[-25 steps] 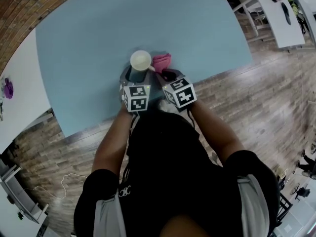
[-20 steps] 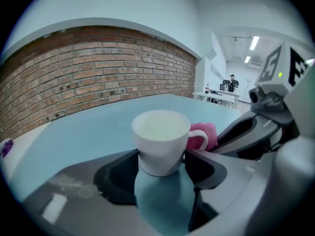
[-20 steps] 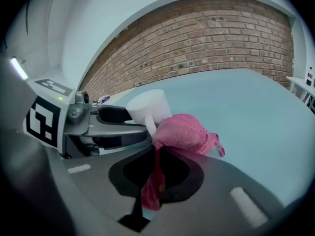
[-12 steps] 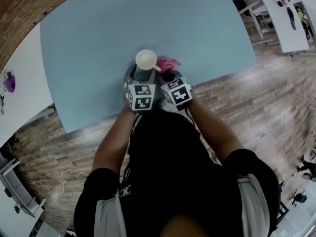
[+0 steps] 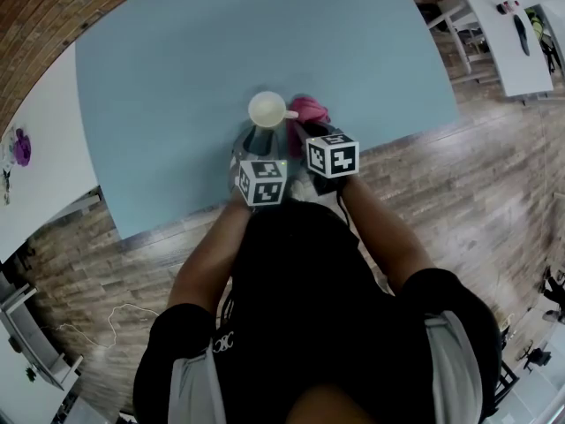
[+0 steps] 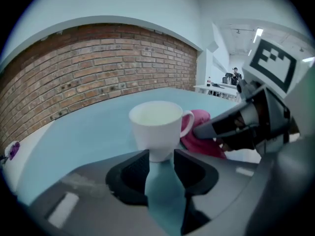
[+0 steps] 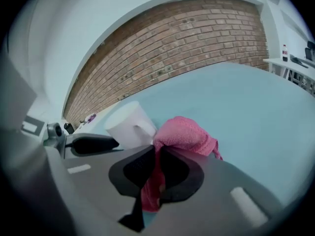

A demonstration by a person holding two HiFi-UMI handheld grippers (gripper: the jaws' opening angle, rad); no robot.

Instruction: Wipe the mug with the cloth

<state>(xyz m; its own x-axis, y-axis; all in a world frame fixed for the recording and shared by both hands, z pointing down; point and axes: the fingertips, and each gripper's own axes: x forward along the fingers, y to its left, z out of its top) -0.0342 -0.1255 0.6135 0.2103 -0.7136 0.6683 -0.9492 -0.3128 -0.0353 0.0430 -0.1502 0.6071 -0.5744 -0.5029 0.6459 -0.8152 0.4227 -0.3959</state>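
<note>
A white mug (image 5: 267,109) stands upright on the light blue table (image 5: 177,78), near its front edge. My left gripper (image 5: 262,136) reaches it from the near side. Its jaws have just been closing, and the pads now press on the mug's (image 6: 157,127) base from both sides. A pink cloth (image 5: 309,111) lies bunched just right of the mug's handle. My right gripper (image 7: 158,166) is shut on a fold of that cloth (image 7: 184,136), close beside the mug (image 7: 127,124).
The table's front edge (image 5: 388,135) runs just behind both grippers, with wooden floor below it. A brick wall lies beyond the table. A white table (image 5: 503,34) stands at the far right, and another with a purple thing (image 5: 22,147) at the left.
The left jaws have drawn in onto the mug's base. The right gripper has rolled and shifted a little, keeping the cloth beside the mug's handle.
</note>
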